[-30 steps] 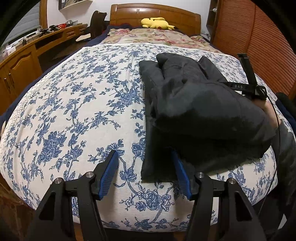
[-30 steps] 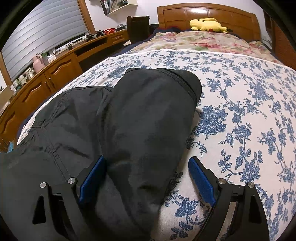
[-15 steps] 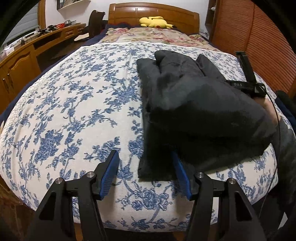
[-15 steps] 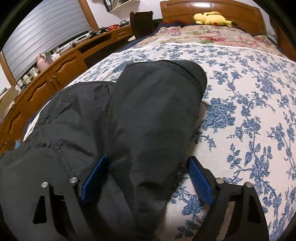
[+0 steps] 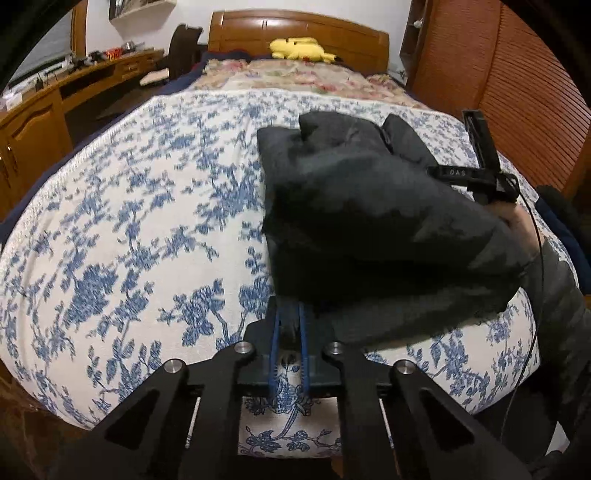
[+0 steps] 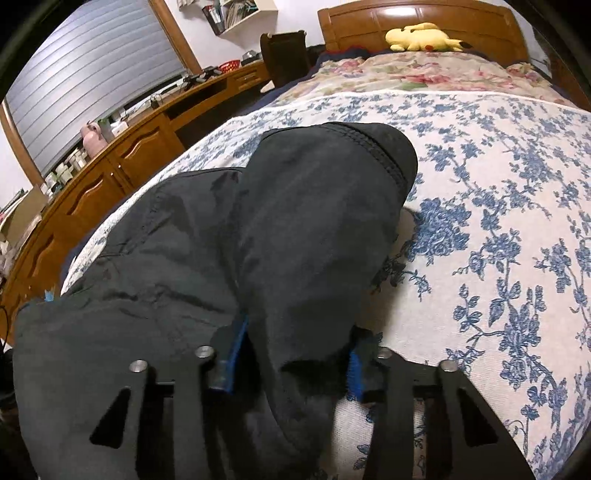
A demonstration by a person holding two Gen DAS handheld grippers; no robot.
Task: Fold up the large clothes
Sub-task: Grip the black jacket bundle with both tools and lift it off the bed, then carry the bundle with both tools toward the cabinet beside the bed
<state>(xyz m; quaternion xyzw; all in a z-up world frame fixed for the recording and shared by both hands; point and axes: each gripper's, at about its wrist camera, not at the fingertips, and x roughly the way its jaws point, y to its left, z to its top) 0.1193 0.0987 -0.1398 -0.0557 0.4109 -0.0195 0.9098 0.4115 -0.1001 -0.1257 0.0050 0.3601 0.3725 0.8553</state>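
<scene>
Left gripper (image 5: 289,332): blue pads nearly together, pinching near corner of black garment (image 5: 369,221) at its 7 o'clock edge. Right gripper (image 6: 293,354): jaws partway closed, blue pads pressed on both sides of a thick fold of black garment (image 6: 280,240); gripping it. In left wrist view, right gripper (image 5: 484,173) seen at 2 o'clock, mostly hidden behind lifted cloth, hand (image 5: 517,221) just below it. Garment bunched and folded over, lying on blue floral bedspread (image 5: 147,221), toward near right part of bed; stitched hem end (image 6: 384,147) at 12 o'clock in right wrist view, resting on bedspread (image 6: 498,221). Left wrist view motion-blurred. Further out: pink floral quilt (image 5: 295,75) at 12 o'clock, yellow plush toy (image 5: 301,50) against wooden headboard (image 5: 295,31). Wooden desk (image 6: 129,162) with clutter at 10 o'clock in right wrist view, window blind (image 6: 92,74) above. Slatted wardrobe door (image 5: 517,92) at 2 o'clock in left wrist view.
</scene>
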